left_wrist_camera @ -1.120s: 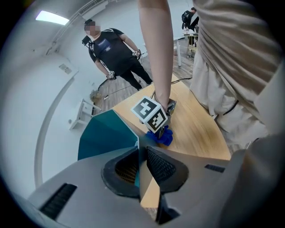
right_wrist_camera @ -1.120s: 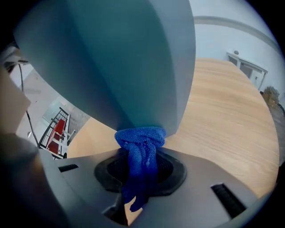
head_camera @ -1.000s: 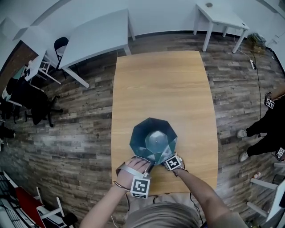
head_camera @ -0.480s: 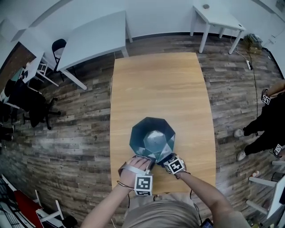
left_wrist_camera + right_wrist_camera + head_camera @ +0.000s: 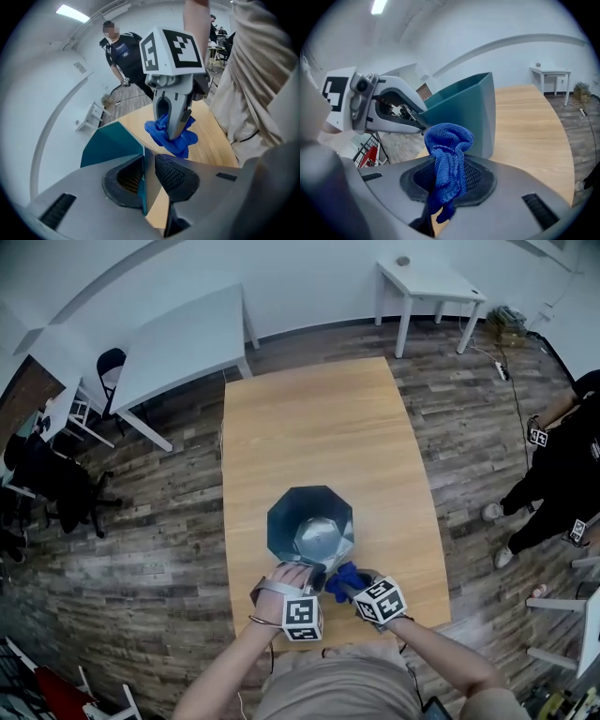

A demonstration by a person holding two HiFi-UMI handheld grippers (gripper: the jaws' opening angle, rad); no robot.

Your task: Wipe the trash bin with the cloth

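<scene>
Wooden table [image 5: 319,418] carries the teal bin [image 5: 309,521], upright and open-topped. My left gripper [image 5: 145,185] pinches its rim wall; my right gripper [image 5: 446,187] clamps the blue cloth [image 5: 449,140] beside it.

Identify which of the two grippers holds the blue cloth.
The right gripper: the blue cloth is bunched between its jaws, while the left gripper grips the trash bin by its rim.

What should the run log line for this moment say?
left gripper: shut on trash bin wall | right gripper: shut on cloth, beside it
</scene>
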